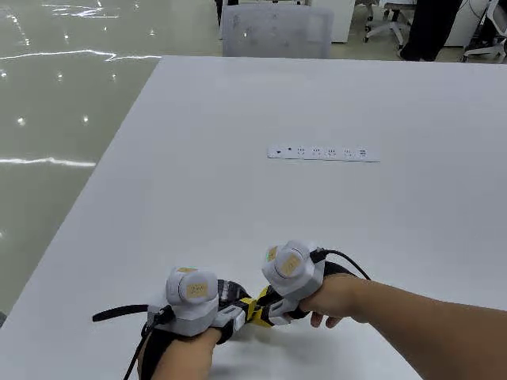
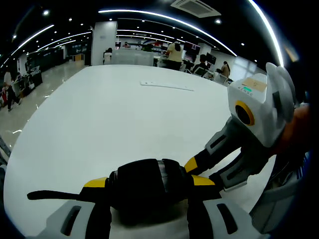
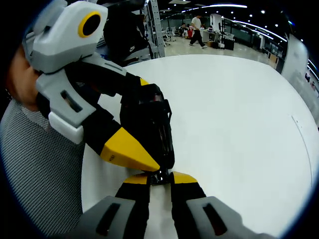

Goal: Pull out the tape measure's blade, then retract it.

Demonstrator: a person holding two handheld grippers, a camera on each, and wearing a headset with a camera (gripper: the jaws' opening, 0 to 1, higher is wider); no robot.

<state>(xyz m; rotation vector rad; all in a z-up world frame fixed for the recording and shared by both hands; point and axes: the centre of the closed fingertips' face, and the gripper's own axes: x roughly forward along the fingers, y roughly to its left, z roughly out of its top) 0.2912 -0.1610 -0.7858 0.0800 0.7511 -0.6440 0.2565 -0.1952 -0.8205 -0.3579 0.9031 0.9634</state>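
The black tape measure point(image 2: 147, 186) sits between the yellow-tipped jaws of my left gripper point(image 2: 149, 189), which is shut on its body; its black strap point(image 2: 52, 195) trails off to the left. In the right gripper view the tape measure point(image 3: 147, 127) lies just ahead of my right gripper point(image 3: 158, 178), whose yellow tips are pinched on the blade's end hook at the case mouth. No length of blade shows between the case and the right jaws. In the head view both grippers meet at the table's near edge, left gripper point(image 1: 230, 315) and right gripper point(image 1: 265, 309) almost touching.
A white power strip point(image 1: 322, 153) lies in the middle of the white table point(image 1: 238, 190). A grey chair back point(image 1: 276, 32) stands at the far edge. The table's left edge drops to shiny floor. People stand far back in the room.
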